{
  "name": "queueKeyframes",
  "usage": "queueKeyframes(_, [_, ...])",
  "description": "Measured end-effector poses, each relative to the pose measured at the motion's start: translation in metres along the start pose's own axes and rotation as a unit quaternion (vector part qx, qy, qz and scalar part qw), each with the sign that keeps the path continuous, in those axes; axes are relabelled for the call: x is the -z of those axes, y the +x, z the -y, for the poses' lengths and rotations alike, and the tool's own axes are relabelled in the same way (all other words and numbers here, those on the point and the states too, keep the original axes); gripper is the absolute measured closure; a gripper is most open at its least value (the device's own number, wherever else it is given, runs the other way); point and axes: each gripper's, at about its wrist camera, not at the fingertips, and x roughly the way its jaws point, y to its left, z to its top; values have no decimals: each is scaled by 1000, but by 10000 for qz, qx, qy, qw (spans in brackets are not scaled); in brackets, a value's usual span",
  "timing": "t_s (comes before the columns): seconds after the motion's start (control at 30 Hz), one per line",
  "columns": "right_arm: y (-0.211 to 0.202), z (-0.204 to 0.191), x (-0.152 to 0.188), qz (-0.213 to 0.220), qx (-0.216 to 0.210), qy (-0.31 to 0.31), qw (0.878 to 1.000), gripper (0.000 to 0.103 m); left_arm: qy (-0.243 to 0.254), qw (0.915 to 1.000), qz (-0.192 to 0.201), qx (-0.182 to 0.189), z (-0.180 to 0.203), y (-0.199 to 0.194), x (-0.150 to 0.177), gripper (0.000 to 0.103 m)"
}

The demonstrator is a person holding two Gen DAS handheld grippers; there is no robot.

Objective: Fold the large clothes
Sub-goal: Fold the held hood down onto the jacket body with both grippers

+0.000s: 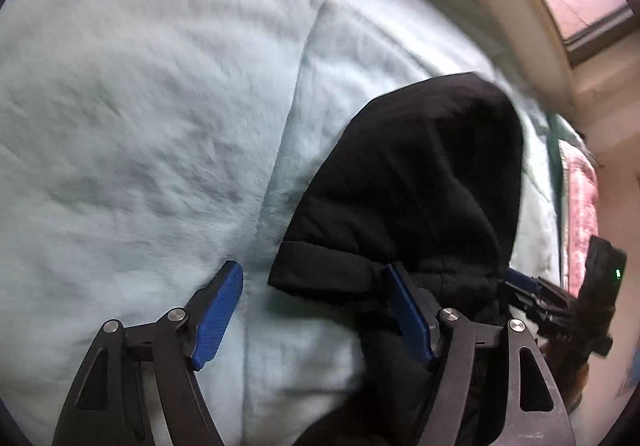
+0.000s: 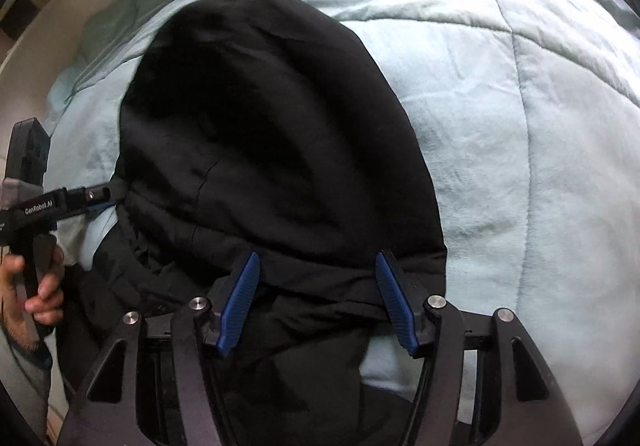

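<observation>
Pale-blue quilt [image 2: 500,125] carries the black jacket [image 2: 272,133], long axis running straight away from the right gripper [image 2: 316,298], whose spread, empty jaws straddle its near hem; left gripper [image 1: 312,310], also released, sits at its left edge.

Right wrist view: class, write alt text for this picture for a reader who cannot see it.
A black garment lies folded on a pale blue quilt, its near edge between the open blue fingers of the right claw. At the left edge, the left claw touches the garment's side, a hand on its handle.
</observation>
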Motion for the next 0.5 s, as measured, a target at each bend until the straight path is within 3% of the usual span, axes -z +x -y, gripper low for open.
queueKeyframes(0.1, [-26,4,-1,159,-174,-49,9997,40,237,9987,372,261,1,-42,-4,29])
queueKeyframes(0.23, [-54,22,-20,485,-356,190,9980,38,447,9914,527,1114,6,-77,-32,29])
queueKeyframes(0.37, [-51,40,-50,573,-367,376,9970,38,851,9930,407,706,31,-62,-59,28])
queueKeyframes(0.5, [-21,50,-77,477,-743,850,9925,38,1079,9893,32,983,46,-17,-90,28])
